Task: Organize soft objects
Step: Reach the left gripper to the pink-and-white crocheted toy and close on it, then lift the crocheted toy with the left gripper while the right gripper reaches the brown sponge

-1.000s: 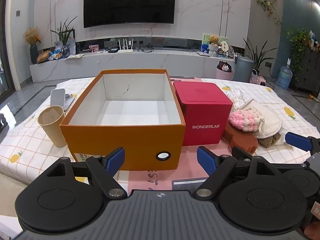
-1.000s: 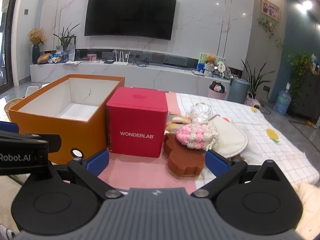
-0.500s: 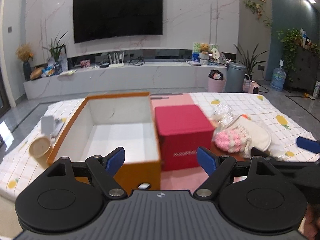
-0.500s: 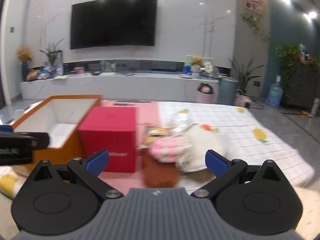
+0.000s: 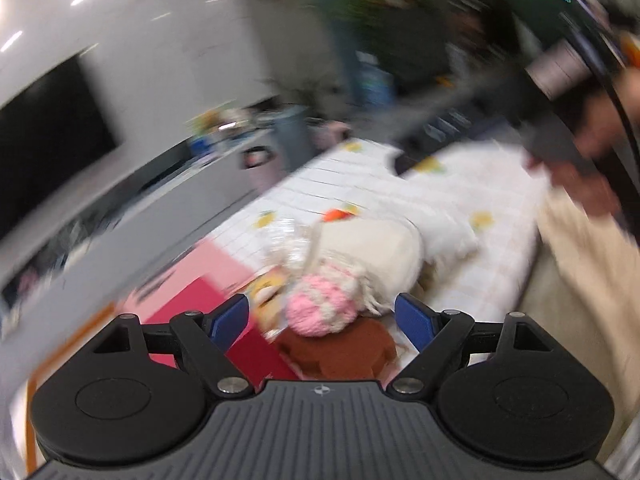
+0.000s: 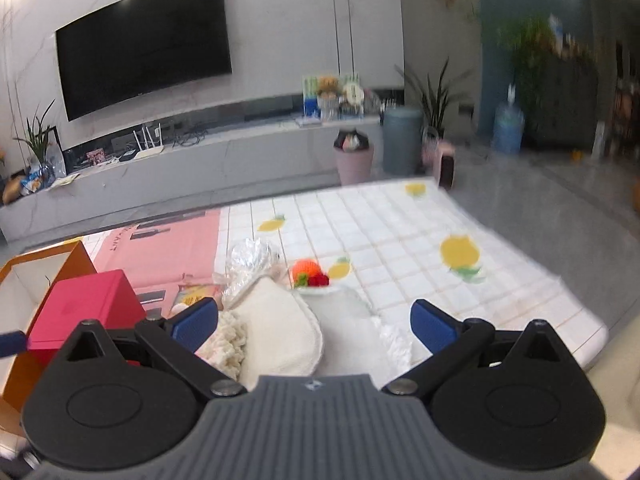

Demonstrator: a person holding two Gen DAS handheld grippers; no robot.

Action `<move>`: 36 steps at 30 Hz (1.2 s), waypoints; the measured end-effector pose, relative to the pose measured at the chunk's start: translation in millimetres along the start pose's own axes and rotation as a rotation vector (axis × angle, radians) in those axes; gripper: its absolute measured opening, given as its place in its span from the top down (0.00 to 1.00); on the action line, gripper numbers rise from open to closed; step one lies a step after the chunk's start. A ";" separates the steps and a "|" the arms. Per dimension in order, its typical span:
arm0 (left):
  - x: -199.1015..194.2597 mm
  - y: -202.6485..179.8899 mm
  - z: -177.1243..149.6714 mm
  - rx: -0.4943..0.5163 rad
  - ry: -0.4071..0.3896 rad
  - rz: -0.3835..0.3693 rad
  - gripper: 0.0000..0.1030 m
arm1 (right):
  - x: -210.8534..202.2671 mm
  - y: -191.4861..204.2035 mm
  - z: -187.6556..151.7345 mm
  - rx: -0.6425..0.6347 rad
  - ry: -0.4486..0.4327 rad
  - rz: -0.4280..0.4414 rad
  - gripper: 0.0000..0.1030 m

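Both grippers have swung rightward and tilted since the earlier frames, away from the orange box (image 6: 24,280) and toward the heap of soft objects. Left gripper (image 5: 322,322): jaws spread wide and empty, bracketing the pink knitted ball (image 5: 320,308), which rests on a brown sponge (image 5: 340,354) against a cream pad (image 5: 372,256); this view is heavily motion-blurred. Right gripper (image 6: 314,324): jaws likewise wide apart, holding nothing, poised over the cream pad (image 6: 280,332) and a white cloth (image 6: 348,332), with a small orange knitted fruit (image 6: 306,270) and crinkled plastic wrap (image 6: 250,256) beyond. All items lie on the checked surface (image 6: 400,240), just right of the red box (image 6: 84,304); the orange box stands empty at far left. Likely hazards: with both grippers converging on one heap, they may collide; a closure made at this speed may catch the ball together with the pad's fringe, or drag the sponge along; compliant items may slip from a shallow pinch.
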State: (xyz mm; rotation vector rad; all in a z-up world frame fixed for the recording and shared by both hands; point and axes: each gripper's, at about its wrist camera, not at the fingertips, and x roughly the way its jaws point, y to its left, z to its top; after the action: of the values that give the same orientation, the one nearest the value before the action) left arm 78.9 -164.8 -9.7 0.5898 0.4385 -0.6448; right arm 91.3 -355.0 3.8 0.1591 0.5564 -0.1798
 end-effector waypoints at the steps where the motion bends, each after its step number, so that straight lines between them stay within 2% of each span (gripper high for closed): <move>1: 10.3 -5.5 0.1 0.060 0.011 -0.018 0.06 | 6.3 -5.3 -5.2 0.017 0.005 0.009 0.03; 4: 42.7 -16.1 4.0 0.154 0.068 -0.081 0.06 | 22.8 -14.0 -21.2 0.051 0.030 0.019 0.03; 7: 75.1 -19.7 9.8 0.166 0.146 -0.073 0.06 | 43.9 -16.1 -30.0 0.040 0.096 0.030 0.03; 13: 127.4 -15.5 16.3 0.209 0.296 -0.100 0.06 | 59.1 -20.8 -26.1 0.033 0.093 0.050 0.03; 16: 145.5 -3.9 19.6 0.156 0.338 -0.105 0.06 | 65.7 -24.5 -24.1 0.039 0.102 0.053 0.03; 21: 171.7 12.1 24.3 0.037 0.407 -0.155 0.07 | 71.2 -34.1 -24.8 0.076 0.125 0.049 0.03; 26: 171.7 21.8 24.7 -0.059 0.418 -0.199 0.23 | 71.0 -39.3 -25.3 0.113 0.139 0.047 0.03; 28: 166.2 24.4 25.3 -0.071 0.406 -0.195 0.42 | 70.0 -39.5 -25.6 0.120 0.144 0.051 0.03; 31: 157.5 22.0 23.7 -0.056 0.381 -0.148 0.58 | 67.6 -37.1 -26.3 0.113 0.139 0.053 0.03; 36: 140.0 18.0 27.9 -0.101 0.334 -0.097 0.62 | 61.7 -30.1 -25.9 0.084 0.115 0.042 0.03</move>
State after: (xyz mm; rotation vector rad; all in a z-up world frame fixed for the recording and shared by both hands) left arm 197.1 -230.6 -58.8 0.5841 0.8118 -0.6135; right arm 123.2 -386.9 -54.0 0.2637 0.6599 -0.1543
